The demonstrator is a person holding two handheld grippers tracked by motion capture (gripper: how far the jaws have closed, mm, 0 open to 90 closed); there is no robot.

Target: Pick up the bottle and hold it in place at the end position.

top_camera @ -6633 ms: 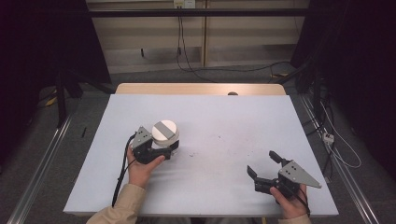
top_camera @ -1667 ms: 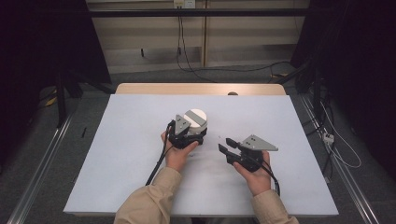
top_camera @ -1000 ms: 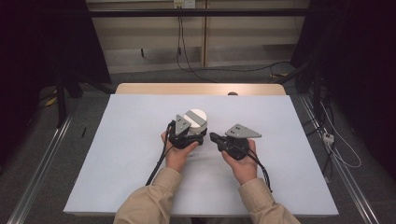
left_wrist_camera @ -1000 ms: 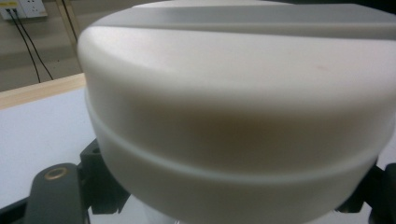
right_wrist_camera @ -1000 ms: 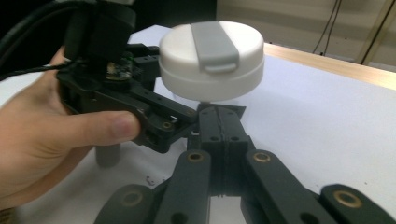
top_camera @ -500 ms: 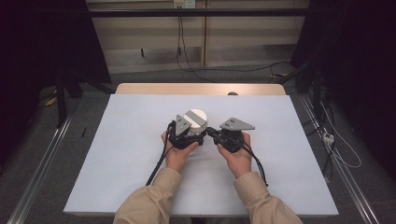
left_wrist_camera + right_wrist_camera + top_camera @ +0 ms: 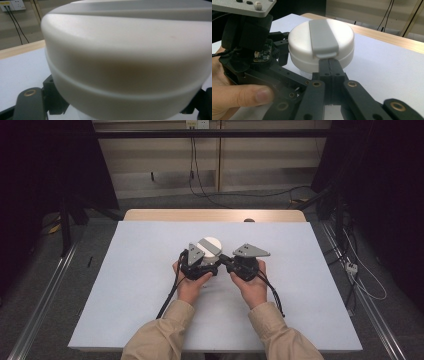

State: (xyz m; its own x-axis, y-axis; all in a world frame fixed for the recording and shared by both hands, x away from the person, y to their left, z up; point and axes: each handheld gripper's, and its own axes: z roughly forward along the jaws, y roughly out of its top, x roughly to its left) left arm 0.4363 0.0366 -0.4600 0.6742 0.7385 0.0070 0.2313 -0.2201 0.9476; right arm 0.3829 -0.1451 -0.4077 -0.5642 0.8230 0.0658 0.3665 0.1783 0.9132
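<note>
The container point(image 7: 211, 246) sits on the table point(image 7: 125, 285), left gripper point(image 7: 206, 265) before it, right gripper point(image 7: 223, 261) just right

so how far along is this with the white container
Done: the left gripper is shut on the white round container, steadying it on the table. In hand: the right gripper, jaws shut, has its tips right under the grey lid tab. Left: the lid looks shut.

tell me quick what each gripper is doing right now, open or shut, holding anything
Left gripper: shut on the white round container.
Right gripper: shut, fingers pressed together with nothing between them, tips at the container's grey latch.
</note>
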